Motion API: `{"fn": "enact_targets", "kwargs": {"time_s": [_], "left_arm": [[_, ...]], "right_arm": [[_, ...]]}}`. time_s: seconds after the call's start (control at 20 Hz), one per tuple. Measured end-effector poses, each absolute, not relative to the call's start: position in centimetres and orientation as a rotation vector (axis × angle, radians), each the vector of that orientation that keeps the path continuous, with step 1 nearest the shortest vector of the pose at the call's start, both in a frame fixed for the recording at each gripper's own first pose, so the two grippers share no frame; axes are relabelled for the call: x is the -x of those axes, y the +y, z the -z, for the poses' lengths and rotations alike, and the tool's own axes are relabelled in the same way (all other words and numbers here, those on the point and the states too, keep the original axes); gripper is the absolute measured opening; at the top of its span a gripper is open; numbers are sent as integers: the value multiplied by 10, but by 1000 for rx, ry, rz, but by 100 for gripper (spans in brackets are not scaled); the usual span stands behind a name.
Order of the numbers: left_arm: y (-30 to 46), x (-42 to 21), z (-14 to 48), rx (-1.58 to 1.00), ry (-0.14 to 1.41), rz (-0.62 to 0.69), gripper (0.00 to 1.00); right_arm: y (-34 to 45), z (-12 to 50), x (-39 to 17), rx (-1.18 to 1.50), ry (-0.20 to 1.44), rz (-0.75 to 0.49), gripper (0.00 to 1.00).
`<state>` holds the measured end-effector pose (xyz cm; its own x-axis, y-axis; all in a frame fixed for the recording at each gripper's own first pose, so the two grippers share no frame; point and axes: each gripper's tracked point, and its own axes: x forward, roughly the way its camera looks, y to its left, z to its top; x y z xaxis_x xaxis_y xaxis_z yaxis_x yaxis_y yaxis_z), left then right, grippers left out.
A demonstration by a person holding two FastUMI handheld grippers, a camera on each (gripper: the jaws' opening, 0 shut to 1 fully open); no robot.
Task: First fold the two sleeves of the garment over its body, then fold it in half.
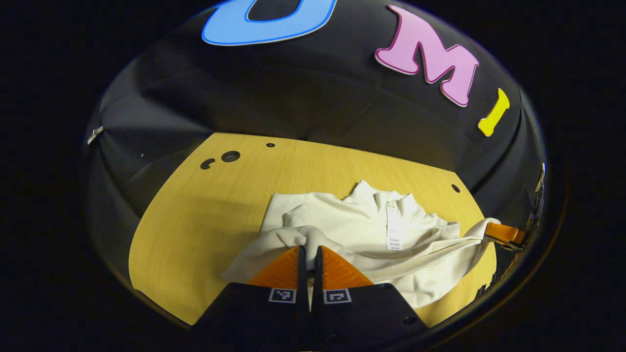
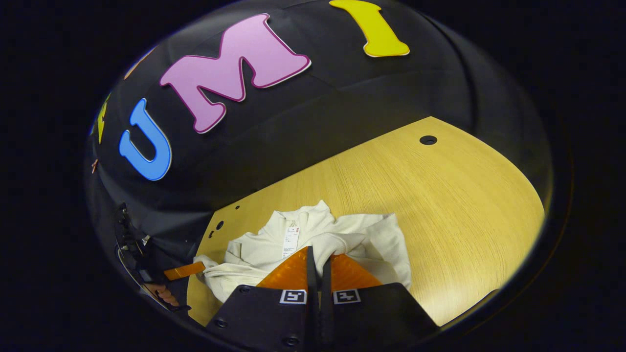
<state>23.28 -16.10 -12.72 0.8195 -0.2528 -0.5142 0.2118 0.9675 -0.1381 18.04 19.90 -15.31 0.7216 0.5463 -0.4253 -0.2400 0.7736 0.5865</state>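
The cream sweater lay bunched on the yellow bench, collar and hanging tag toward the far wall, its near part gathered up off the wood. I judged it soft, light and limp, a knit that would sag and drag between two grips rather than hold a line, so the hem corners or a doubled edge looked the best places to take it, with both ends kept level. My left tool had its orange fingers drawn almost together with a fold of the cream fabric pinched between their tips, near the sweater's left edge as that camera saw it. My right tool was likewise nearly closed, a ridge of cloth nipped between its fingers. In the left gripper view the right tool showed far off at the sweater's other end, a band of fabric stretched toward it. Both tools sat low over the bench, pointing toward the collar, well apart across the sweater's width.
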Motion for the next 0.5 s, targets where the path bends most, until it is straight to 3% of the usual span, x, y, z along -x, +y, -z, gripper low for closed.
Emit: {"fn": "enact_targets", "kwargs": {"time_s": [0.35,0.4,0.5], "left_arm": [[-172,-282,167,46,643,198,6],[-173,-285,173,35,656,192,1],[-174,-290,180,43,680,185,6]], "right_arm": [[205,207,-217,-521,726,-424,5],[206,214,-220,-515,738,-418,5],[205,230,-225,-490,762,-409,5]]}}
